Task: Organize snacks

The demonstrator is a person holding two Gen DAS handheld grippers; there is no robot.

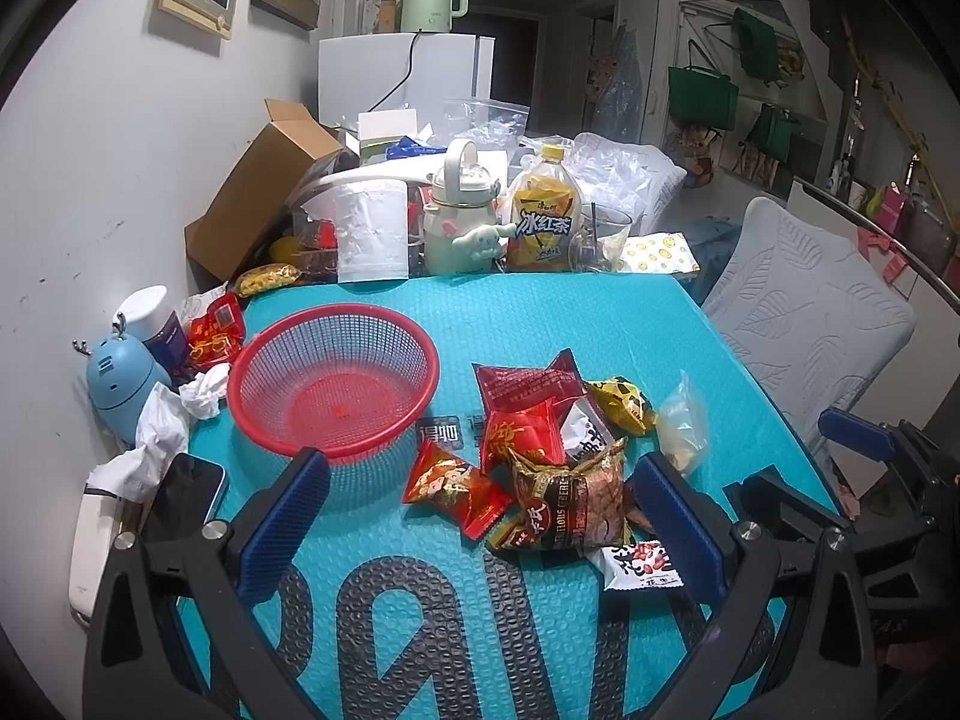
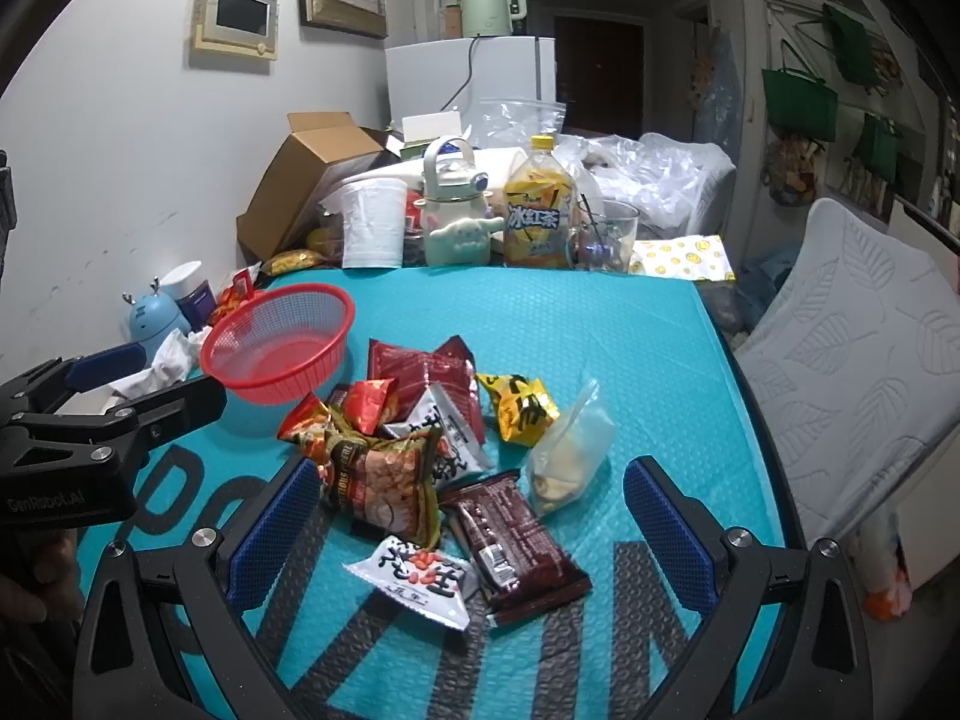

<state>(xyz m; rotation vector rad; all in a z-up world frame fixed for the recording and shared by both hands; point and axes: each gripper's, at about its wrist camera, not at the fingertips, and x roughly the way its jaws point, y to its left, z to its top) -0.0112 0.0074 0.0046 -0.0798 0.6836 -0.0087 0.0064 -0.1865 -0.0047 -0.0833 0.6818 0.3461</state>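
A: Nearest the right wrist camera is the white peanut packet, lying flat on the teal mat just ahead of the right gripper, between its blue pads. Those jaws stand wide, with nothing in them.

B: And the left gripper?

A: Also wide and empty. From its own camera the snack pile sits ahead and to the right, with the brown cereal bag between its pads and the small red packet a little further left.

B: Where does the pile lie from the red basket?

A: To the right of it and nearer us. The basket is empty, far-left of the snacks, and the left gripper is the closer of the two to it.

B: So which arm takes what?

A: My guess: the right gripper is better placed for the peanut packet or the dark chocolate-brown wrapper touching it on the right. That wrapper's long axis runs from far-left to near-right, so it lies slanted across the jaw opening; the tongs would close more cleanly across its narrow side after a small twist.

B: And the peanut packet?

A: Its long axis runs roughly left to right, slightly tilted, with the printed face up. The clear bag stands to the far-right of it, its mouth pointing away.
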